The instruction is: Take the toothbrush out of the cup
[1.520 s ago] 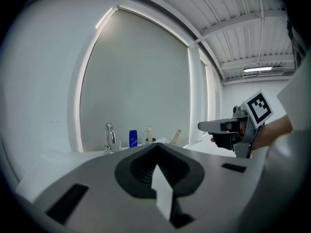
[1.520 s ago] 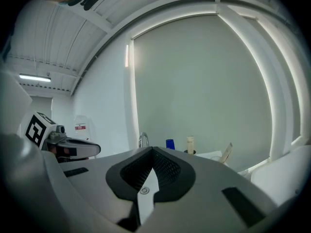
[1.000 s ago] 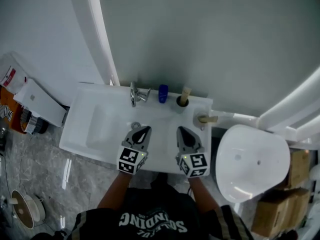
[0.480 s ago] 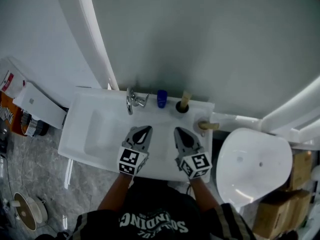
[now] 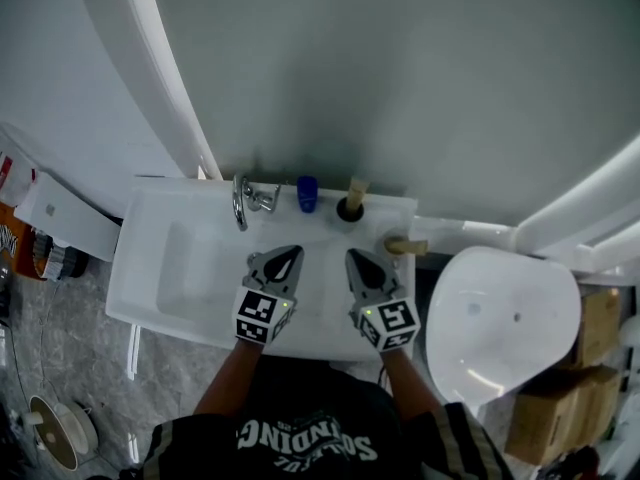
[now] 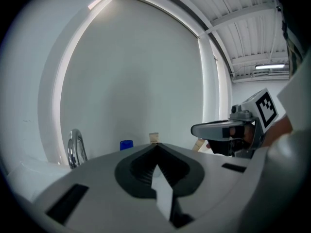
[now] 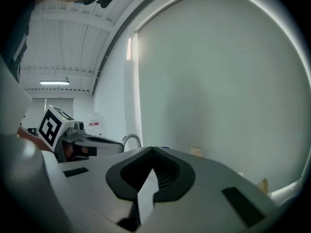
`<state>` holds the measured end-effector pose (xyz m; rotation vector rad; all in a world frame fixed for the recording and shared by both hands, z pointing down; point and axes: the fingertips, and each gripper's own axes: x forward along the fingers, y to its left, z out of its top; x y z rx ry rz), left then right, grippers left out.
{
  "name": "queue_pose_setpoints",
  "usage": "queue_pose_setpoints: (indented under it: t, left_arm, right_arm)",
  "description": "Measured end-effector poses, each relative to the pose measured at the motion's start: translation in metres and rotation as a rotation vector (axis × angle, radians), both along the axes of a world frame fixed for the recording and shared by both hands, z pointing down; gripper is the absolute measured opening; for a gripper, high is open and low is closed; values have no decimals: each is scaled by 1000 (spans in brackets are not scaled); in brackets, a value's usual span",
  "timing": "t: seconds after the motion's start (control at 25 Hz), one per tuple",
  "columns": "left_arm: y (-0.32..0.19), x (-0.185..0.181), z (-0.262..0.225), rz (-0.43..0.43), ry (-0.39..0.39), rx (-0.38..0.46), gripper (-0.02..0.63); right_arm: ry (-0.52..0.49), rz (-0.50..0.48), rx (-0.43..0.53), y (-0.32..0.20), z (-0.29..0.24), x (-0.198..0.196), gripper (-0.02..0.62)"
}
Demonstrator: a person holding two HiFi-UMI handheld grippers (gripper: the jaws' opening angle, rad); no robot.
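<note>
A pale toothbrush [image 5: 356, 189] stands in a dark cup [image 5: 348, 209] on the back ledge of the white sink [image 5: 150, 268]. Its head also shows in the left gripper view, as toothbrush [image 6: 154, 138], and in the right gripper view, as toothbrush [image 7: 196, 151]. Over the basin my left gripper [image 5: 291, 255] [image 6: 155, 145] is shut with nothing in it. Beside it my right gripper [image 5: 351, 257] [image 7: 152, 149] is shut and empty too, just short of the cup. Both point at the back wall.
A chrome faucet [image 5: 242, 200] and a blue-capped item [image 5: 307, 194] stand left of the cup. A tan object [image 5: 401, 245] lies at the sink's right corner. A white toilet [image 5: 500, 323] and cardboard boxes [image 5: 590, 353] are to the right; a white box [image 5: 60, 213] is on the left.
Both grippers have shifted to the right over the basin, slightly nearer the back ledge. The jaws stayed shut.
</note>
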<state>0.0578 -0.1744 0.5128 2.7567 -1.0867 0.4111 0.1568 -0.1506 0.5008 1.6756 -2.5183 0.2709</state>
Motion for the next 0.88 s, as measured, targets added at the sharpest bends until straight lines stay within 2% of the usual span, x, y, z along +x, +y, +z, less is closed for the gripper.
queue_pose_setpoints:
  t: [0.28, 0.56, 0.72, 0.84, 0.88]
  left_arm:
    - [-3, 15, 11, 32, -1, -26, -3]
    - [2, 41, 20, 82, -2, -49, -3]
    - [6, 53, 26, 107, 1, -60, -3]
    - [9, 59, 30, 117, 1, -69, -3]
    - [10, 59, 30, 118, 1, -70, -2]
  right_arm:
    - [-37, 67, 17, 5, 9, 28, -3]
    - [-6, 141, -38, 23, 45, 67, -3]
    - [6, 234, -84, 33, 63, 95, -3]
    - [-21, 338, -134, 39, 80, 127, 1]
    - [-36, 379, -156, 39, 87, 139, 20]
